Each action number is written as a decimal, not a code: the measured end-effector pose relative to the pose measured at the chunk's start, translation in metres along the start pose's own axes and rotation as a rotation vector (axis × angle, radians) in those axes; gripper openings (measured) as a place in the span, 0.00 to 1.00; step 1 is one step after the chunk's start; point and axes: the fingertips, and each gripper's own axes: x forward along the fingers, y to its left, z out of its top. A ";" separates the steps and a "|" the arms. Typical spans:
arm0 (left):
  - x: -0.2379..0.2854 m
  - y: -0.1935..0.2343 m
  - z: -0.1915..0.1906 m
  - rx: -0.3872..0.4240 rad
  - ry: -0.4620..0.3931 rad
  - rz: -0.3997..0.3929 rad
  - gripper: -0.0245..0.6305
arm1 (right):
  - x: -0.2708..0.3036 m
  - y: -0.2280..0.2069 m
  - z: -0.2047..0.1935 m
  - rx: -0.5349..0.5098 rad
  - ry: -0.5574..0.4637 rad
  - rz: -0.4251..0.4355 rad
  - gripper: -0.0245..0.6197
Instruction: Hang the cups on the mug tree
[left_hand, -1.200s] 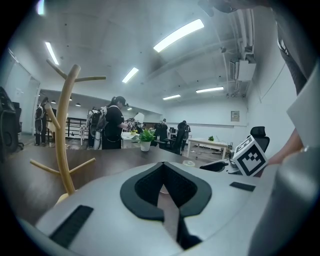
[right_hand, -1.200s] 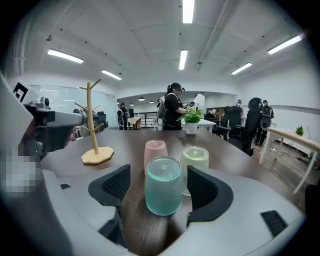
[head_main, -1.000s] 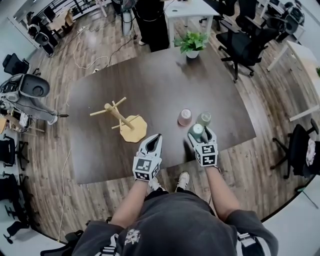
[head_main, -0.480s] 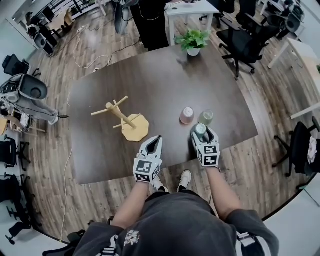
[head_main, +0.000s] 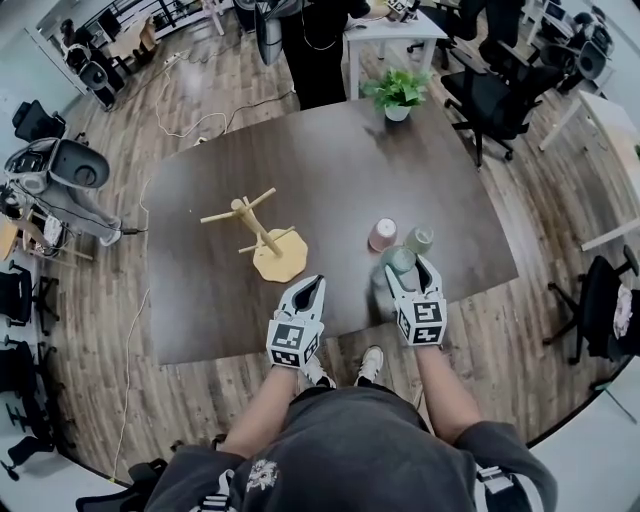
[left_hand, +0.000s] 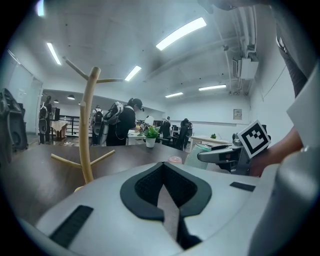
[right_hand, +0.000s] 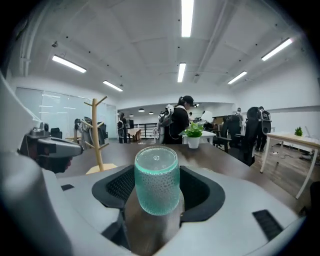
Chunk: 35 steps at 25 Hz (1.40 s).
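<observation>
A wooden mug tree (head_main: 262, 235) stands left of centre on the dark table (head_main: 200, 300); it also rises beside my jaws as the mug tree (left_hand: 87, 130) in the left gripper view. My right gripper (head_main: 404, 268) is shut on an upside-down teal cup (head_main: 400, 260). The cup (right_hand: 156, 180) hangs between the pads, clear of the tabletop, after the jaws have just been closing on it. A pink cup (head_main: 383, 234) and a pale green cup (head_main: 419, 239) stand just beyond it. My left gripper (head_main: 306, 293) is shut and holds nothing, near the tree's base (head_main: 279, 257).
A potted plant (head_main: 398, 92) sits at the table's far edge. Black office chairs (head_main: 490, 95) stand at the right, and a person (head_main: 315, 45) stands beyond the table. The table's near edge runs just under both grippers.
My right gripper has closed on the teal cup and lifted it off the table. My left gripper has shifted only slightly.
</observation>
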 end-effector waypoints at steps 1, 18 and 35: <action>-0.002 0.002 0.000 0.001 -0.003 0.004 0.05 | 0.000 0.005 0.007 0.008 -0.018 0.010 0.50; -0.058 0.052 0.010 -0.017 -0.053 0.139 0.05 | 0.010 0.084 0.128 0.376 -0.232 0.292 0.50; -0.098 0.095 0.000 -0.045 -0.061 0.260 0.05 | 0.040 0.137 0.235 0.585 -0.361 0.550 0.49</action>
